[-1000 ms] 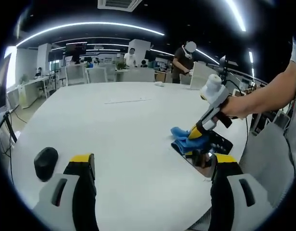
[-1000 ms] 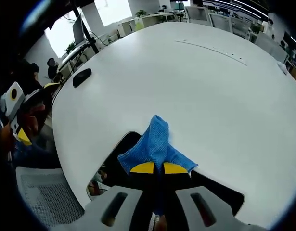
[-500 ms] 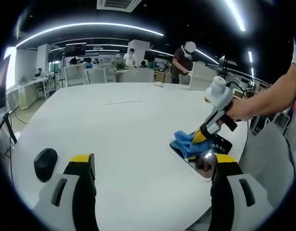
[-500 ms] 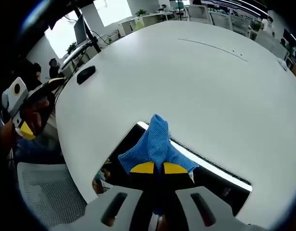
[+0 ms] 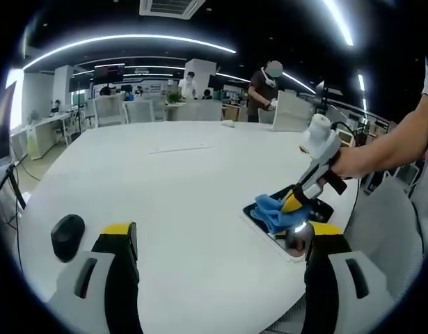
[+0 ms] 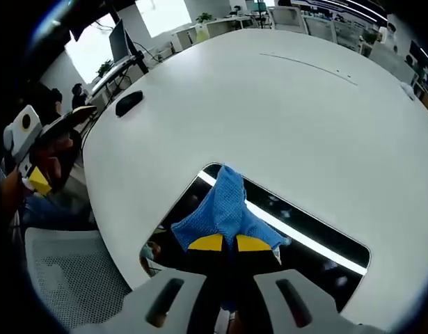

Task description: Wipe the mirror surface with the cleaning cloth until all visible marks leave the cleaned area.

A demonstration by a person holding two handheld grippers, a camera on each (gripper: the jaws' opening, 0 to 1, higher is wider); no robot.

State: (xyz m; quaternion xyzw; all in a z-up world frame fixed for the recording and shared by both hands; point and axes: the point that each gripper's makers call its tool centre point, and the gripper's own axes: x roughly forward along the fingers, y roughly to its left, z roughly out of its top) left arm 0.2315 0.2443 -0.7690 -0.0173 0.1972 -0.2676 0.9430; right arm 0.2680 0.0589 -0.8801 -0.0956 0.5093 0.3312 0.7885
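While your right claw [image 6: 223, 243] pinches the blue cleaning cloth [image 6: 224, 209] between its closed yellow tips, the cloth lies bunched on the mirror [image 6: 304, 254], near that dark pane's far corner. The mirror is a rounded rectangle lying flat on the white bench [image 6: 283, 118], close to the bench's near edge, and it reflects a bright ceiling strip as a white line across its face. No brand, label or writing can be read on the cloth, the mirror or the claws.

From your left gripper view, the same right claw [image 5: 291, 203] comes in from the right, held in your hand [image 5: 349, 161], tips pressed down into the cloth [image 5: 273, 212] on the mirror [image 5: 297, 233]. Your left claw [image 5: 220, 240] stands wide open with nothing between its jaws, hovering over the bench [image 5: 172, 181] well apart from the mirror.

A black computer mouse [image 5: 67, 236] sits on the bench just beyond the left jaw, and it also shows far off near the bench's edge in the right gripper view [image 6: 128, 103]. A mesh chair [image 6: 74, 278] stands beside the bench. Beyond it, people [image 5: 262, 87] stand among office desks.
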